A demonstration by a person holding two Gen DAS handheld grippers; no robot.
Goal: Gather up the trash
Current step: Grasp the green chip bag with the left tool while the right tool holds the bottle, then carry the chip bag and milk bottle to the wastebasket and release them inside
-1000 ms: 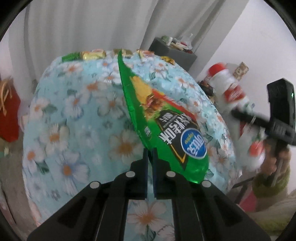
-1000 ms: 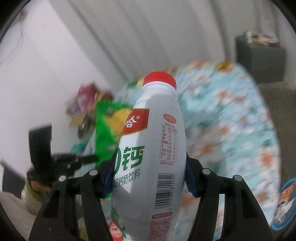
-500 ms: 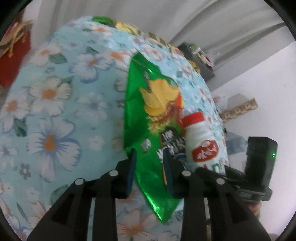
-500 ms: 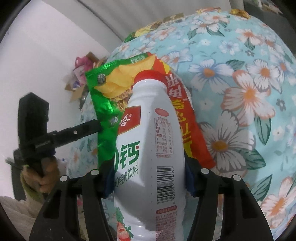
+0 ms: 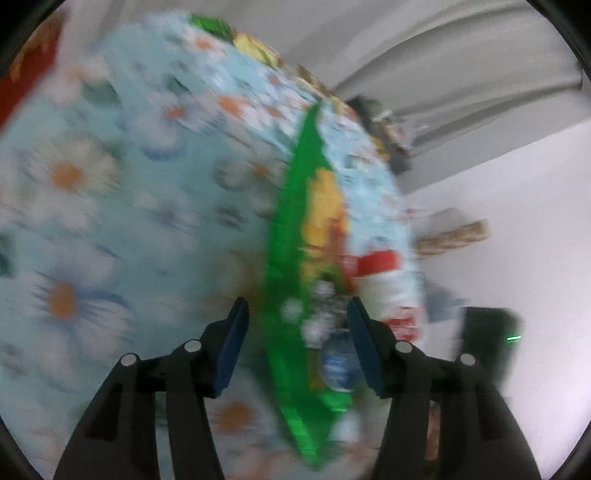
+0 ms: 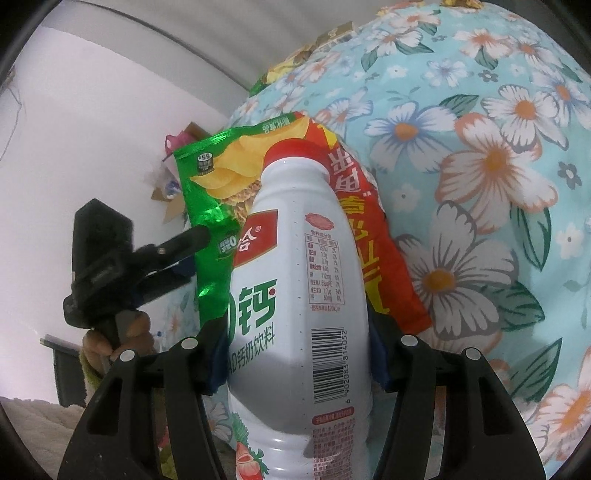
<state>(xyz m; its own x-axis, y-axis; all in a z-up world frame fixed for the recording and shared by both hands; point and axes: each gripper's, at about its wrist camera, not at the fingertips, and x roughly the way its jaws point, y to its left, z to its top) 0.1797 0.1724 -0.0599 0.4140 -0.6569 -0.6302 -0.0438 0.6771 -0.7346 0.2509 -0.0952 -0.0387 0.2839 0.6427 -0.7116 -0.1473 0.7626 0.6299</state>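
A green and red chip bag [image 6: 210,177] lies on the flowered cloth [image 6: 480,147]. In the blurred left wrist view the chip bag [image 5: 295,221] shows edge-on between the fingers of my left gripper [image 5: 297,310]. Its jaws are opening and the pads stand clear of the foil. From the right wrist view, the left gripper [image 6: 195,258] reaches in at the bag's left edge, held by a hand [image 6: 129,332]. My right gripper [image 6: 297,343] is shut on a white drink bottle with a red cap [image 6: 295,295], low over the bag. The bottle's cap [image 5: 380,258] appears beside the bag.
The light blue cloth [image 5: 92,221] covers a round table. Several small wrappers [image 6: 332,33] lie along its far edge. A red bag [image 5: 22,74] is at the left. A grey cabinet [image 5: 388,147] and cardboard clutter [image 6: 177,177] stand by the white wall.
My left gripper, shut on the chip bag a second ago, has spread its jaws and rolled. Both grippers have sunk toward the table, and the bottle now hangs over the bag.
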